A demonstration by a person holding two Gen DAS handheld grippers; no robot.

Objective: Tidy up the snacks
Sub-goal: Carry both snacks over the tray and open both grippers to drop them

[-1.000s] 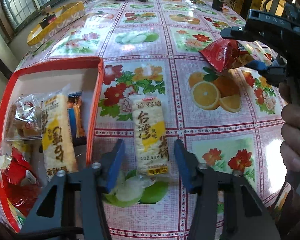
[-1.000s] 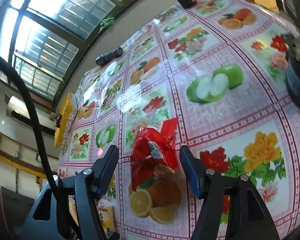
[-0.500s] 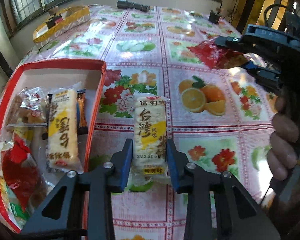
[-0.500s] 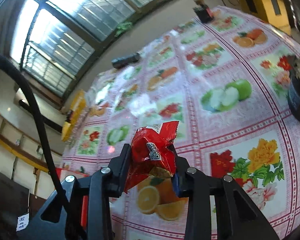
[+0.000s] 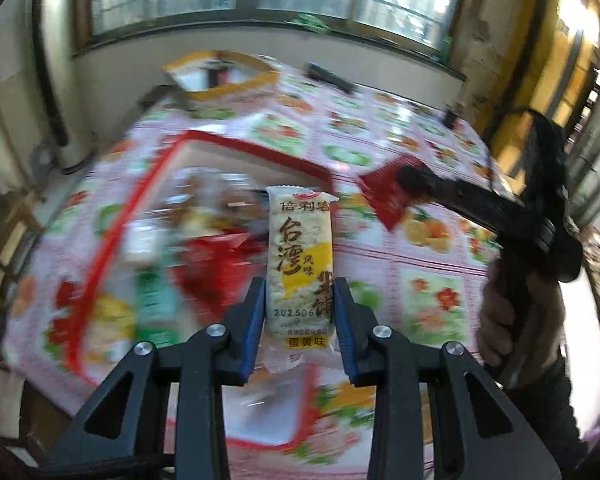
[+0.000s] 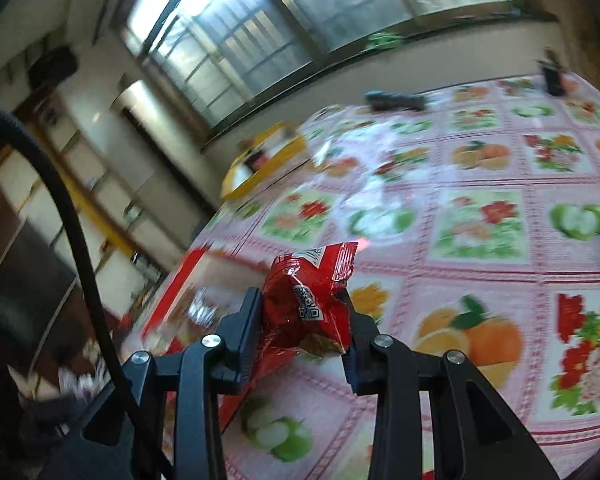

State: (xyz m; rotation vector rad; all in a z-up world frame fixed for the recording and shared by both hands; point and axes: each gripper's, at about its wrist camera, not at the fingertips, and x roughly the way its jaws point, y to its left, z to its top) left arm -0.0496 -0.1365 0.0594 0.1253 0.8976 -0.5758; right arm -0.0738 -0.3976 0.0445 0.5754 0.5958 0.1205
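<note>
My left gripper [image 5: 300,320] is shut on a white and yellow rice cracker bar [image 5: 299,268] and holds it in the air above the red-rimmed box [image 5: 260,148], which holds several blurred snack packets. My right gripper [image 6: 302,328] is shut on a crumpled red snack packet [image 6: 308,300], lifted off the table. In the left wrist view the right gripper [image 5: 412,184] carries that red packet [image 5: 384,192] just right of the box's far corner. The red box [image 6: 188,268] shows at lower left in the right wrist view.
A flower and fruit patterned tablecloth [image 6: 480,216] covers the table. A yellow-rimmed tray [image 5: 220,76] sits at the far left corner [image 6: 260,160]. A black flashlight [image 6: 396,100] and a small dark object [image 6: 552,72] lie by the far edge under the windows.
Both grippers closed on their snacks and lifted them off the table. The left one has swung left over the red box; the right one has moved left toward the box.
</note>
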